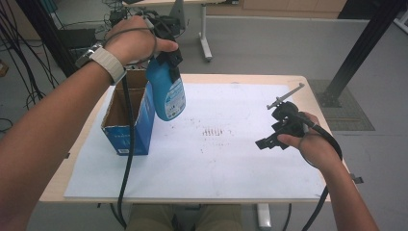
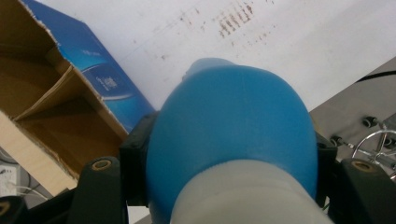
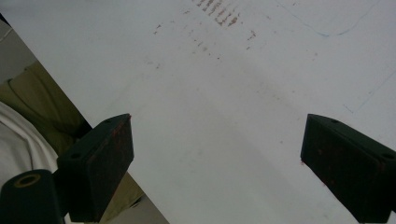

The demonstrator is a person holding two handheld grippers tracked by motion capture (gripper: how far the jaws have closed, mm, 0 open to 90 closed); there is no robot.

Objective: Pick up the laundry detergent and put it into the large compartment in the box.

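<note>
Left tool (image 1: 166, 45) is clamped on the blue spray bottle (image 1: 167, 94), hanging in the air just right of the open cardboard box (image 1: 129, 120). Its own camera catches the box's inner divider. Right tool (image 1: 279, 130), jaws wide apart, hovers over the stained white sheet (image 1: 216, 159) on the counter (image 1: 308, 91); grey floor behind

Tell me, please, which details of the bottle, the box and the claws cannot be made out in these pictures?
- Blue spray bottle: label print too small in the high view; the left claw and hand cover its spray head.
- Cardboard box: its bottom is hidden by its walls; the left gripper view's edge cuts it off.
- Right claw: jaws cut off by that view's bottom edge.
</note>
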